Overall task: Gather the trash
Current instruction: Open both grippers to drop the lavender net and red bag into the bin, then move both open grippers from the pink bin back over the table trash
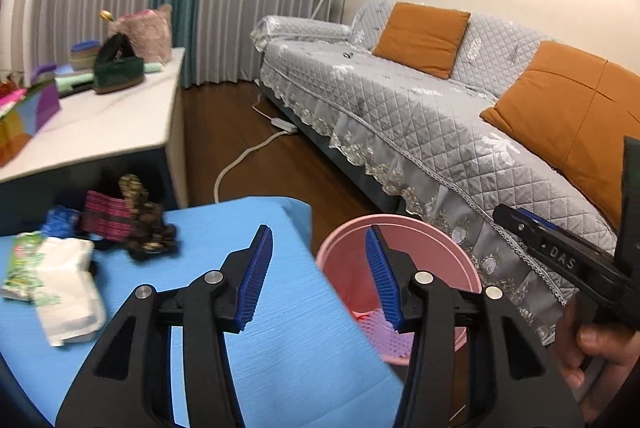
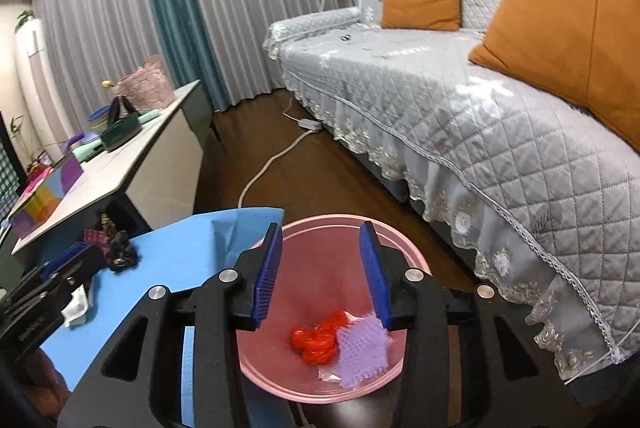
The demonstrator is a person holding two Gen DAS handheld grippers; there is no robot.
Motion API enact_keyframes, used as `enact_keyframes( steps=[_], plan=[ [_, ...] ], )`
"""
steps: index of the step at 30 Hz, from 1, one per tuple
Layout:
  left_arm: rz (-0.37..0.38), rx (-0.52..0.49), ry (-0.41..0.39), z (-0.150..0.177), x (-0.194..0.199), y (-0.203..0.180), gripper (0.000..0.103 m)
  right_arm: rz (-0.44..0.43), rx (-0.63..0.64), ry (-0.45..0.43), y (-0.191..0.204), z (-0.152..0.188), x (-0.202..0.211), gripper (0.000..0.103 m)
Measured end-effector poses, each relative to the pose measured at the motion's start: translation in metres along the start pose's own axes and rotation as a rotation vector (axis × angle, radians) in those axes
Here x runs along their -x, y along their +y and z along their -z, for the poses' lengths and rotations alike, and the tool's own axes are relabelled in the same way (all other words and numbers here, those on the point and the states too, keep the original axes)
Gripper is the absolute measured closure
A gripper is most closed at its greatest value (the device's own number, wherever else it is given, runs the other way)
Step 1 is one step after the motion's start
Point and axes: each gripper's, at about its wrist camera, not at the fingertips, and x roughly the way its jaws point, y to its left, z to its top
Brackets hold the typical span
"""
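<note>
Pink bin [image 2: 320,308] sits under my right gripper [image 2: 324,276], fingers spread, empty, red and purple scraps inside. Remaining trash, white tissue pack [image 1: 68,292] and wrappers, lies far left on blue mat [image 1: 248,308]; left gripper [image 1: 318,278], also released, is nearer.

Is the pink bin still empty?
No. The right wrist view shows the pink bin already holding a crumpled red piece and a purple mesh piece at its bottom.
</note>
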Motion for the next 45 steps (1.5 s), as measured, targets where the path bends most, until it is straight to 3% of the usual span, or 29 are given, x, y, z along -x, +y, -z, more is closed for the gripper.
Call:
enact_keyframes(
  steps=[7,18,27,45],
  plan=[
    [-0.042,0.010,-0.032,0.006,0.047,0.030,0.068,-0.046,0.048,-0.035,0.036,0.001,0.021,0.062],
    [-0.104,0.002,-0.042,0.024,0.099,0.080,0.069,-0.099,0.180,-0.070,0.093,0.011,0.041,0.053],
    [-0.148,0.021,-0.024,0.052,0.103,0.100,0.070,-0.118,0.220,-0.059,0.121,0.016,0.038,0.053],
    [-0.179,0.089,-0.021,0.059,0.100,0.132,0.070,-0.168,0.250,-0.039,0.157,0.022,0.022,0.055]
  ],
)
